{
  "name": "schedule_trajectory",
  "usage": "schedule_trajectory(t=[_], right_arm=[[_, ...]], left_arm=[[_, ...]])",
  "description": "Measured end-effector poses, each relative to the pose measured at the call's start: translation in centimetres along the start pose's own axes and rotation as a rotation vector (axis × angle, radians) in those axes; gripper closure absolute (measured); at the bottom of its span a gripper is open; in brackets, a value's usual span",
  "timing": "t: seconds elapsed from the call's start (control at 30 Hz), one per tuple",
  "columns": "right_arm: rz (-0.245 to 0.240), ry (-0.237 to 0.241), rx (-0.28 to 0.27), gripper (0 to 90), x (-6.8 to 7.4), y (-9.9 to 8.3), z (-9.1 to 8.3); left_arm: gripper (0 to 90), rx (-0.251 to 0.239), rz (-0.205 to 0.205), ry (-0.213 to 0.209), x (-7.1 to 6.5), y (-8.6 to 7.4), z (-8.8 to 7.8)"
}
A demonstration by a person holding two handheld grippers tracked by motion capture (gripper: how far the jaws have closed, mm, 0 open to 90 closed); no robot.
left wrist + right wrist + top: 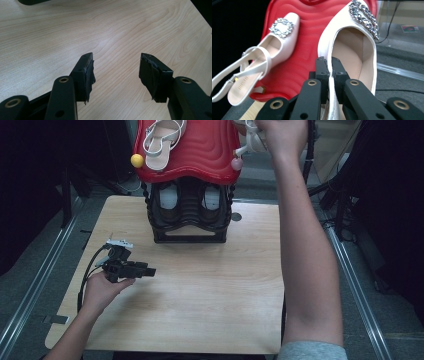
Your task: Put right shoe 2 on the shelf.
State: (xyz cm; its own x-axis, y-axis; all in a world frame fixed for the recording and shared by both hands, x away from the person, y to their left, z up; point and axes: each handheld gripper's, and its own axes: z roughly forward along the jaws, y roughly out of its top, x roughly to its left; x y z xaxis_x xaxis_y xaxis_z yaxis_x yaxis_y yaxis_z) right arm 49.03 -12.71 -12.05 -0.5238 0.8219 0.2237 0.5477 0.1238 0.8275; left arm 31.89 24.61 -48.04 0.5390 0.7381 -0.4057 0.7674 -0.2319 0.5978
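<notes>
Spreading across most of the high view, the table (200, 300) is pale wood with dark floor around it. At its far edge stands a black rack (189, 215) with a red shelf (200, 150) on top; a second pair of shoes (190, 197) sits in the tier under the red one. A yellow knob (137, 160) and a pink knob (236, 164) mark the shelf's front corners.

On the red shelf's left part lies a white slingback shoe (265, 52), toe away from the camera in the right gripper view, with a jewelled square buckle (281, 27) on its toe and its straps hanging over the near edge.

The matching shoe (352, 47) is held up over the right side of the shelf, its own buckle (363, 16) at the top. The right gripper (330, 65) pinches this shoe's side wall, jaws pressed together on the thin edge, one inside the shoe and one outside. In the high view the right hand (280, 135) is raised at the shelf's right corner.

The left gripper (115, 70) rests low over bare table near the left edge, well apart from the rack, its jaws spread wide with nothing between them
</notes>
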Motion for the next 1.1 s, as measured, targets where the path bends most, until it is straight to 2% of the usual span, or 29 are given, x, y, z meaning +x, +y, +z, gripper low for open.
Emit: schedule_trajectory(t=[0.13,0.4,0.63,0.87,1.1], right_arm=[[-0.010,0.011,0.012,88.1,1.2,0.5,1.7],[-0.033,0.028,0.026,88.2,3.0,0.4,5.0],[-0.079,0.020,0.028,88.1,4.3,-0.4,6.4],[-0.101,0.025,0.034,88.1,4.8,-1.4,7.6],[-0.128,0.004,0.023,88.0,5.5,-2.0,8.6]], left_arm=[[45.8,0.005,0.012,0.000,0.0,0.0,0.1],[45.8,0.001,0.005,-0.003,0.1,0.0,0.0],[45.8,0.000,0.003,-0.005,0.1,0.0,0.0],[45.8,-0.005,0.005,-0.005,0.0,0.0,-0.1],[45.8,0.005,0.012,-0.005,0.0,-0.1,-0.1]])
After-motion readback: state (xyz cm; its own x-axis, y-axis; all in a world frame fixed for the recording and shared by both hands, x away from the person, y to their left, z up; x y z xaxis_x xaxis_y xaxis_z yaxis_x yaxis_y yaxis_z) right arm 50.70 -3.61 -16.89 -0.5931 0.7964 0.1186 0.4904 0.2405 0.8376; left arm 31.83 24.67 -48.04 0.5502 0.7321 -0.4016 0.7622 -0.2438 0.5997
